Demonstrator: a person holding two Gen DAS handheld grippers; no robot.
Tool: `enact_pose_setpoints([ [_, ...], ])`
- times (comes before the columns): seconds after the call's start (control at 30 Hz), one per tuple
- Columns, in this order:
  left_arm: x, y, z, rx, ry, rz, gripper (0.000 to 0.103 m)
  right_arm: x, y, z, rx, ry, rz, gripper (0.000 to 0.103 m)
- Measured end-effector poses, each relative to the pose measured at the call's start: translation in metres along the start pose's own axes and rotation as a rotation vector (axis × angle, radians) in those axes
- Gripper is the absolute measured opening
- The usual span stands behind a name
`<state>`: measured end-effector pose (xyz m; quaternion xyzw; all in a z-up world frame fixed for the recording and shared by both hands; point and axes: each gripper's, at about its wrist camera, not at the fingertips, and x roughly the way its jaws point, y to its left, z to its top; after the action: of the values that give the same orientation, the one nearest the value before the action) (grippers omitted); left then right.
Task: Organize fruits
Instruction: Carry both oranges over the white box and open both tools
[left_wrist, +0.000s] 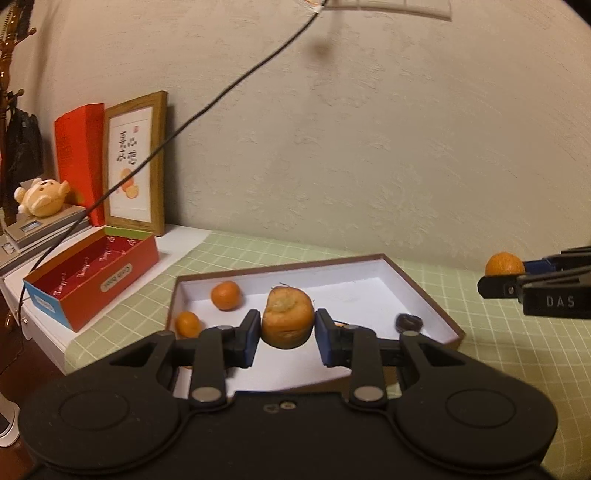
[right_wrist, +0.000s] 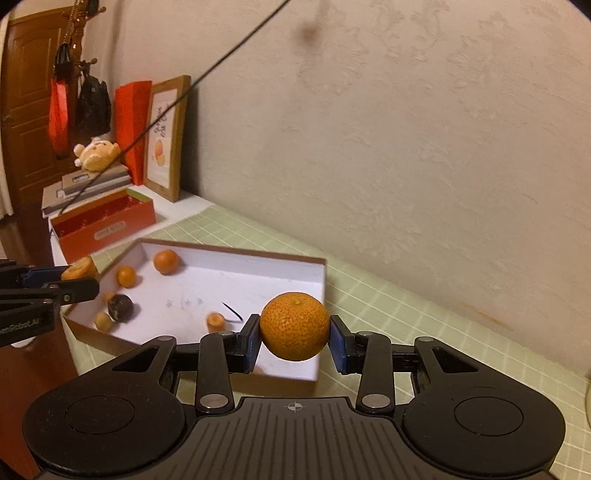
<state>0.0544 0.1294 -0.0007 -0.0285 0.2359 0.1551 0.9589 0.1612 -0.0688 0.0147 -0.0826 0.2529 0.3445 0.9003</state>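
My left gripper (left_wrist: 286, 334) is shut on a shrivelled yellow-brown fruit (left_wrist: 287, 317), held above a shallow white box (left_wrist: 369, 284) with a brown rim. In the box lie two small oranges (left_wrist: 225, 294) (left_wrist: 187, 324) and a dark fruit (left_wrist: 408, 322). My right gripper (right_wrist: 294, 343) is shut on a round orange tangerine (right_wrist: 294, 325) over the box's near right corner (right_wrist: 314, 369). The right wrist view also shows two small pale pieces (right_wrist: 103, 320) (right_wrist: 215, 321) in the box. Each gripper appears at the edge of the other's view, still holding its fruit (left_wrist: 504, 264) (right_wrist: 81, 267).
A green checked cloth (left_wrist: 498, 350) covers the table against a beige wall. At the left stand an open red carton (left_wrist: 107, 280), a framed picture (left_wrist: 136, 166), a red bag (left_wrist: 79, 158) and a plush toy (left_wrist: 40, 197) on books. A black cable (left_wrist: 221, 96) slants overhead.
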Motion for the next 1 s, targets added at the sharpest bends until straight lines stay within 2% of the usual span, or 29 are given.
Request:
enact_pose_setpoints([
  [0.4, 0.026, 0.034, 0.013, -0.058, -0.002, 0.067, 0.022, 0.036, 0.027, 0.019, 0.024, -0.031, 0.026, 0.039],
  [0.77, 0.058, 0.058, 0.01, -0.102, 0.047, 0.096, 0.022, 0.091, 0.019, 0.028, 0.073, 0.022, 0.033, 0.039],
  [1.0, 0.073, 0.063, 0.007, -0.112, 0.071, 0.106, 0.022, 0.11, 0.012, 0.031, 0.093, 0.032, 0.04, 0.039],
])
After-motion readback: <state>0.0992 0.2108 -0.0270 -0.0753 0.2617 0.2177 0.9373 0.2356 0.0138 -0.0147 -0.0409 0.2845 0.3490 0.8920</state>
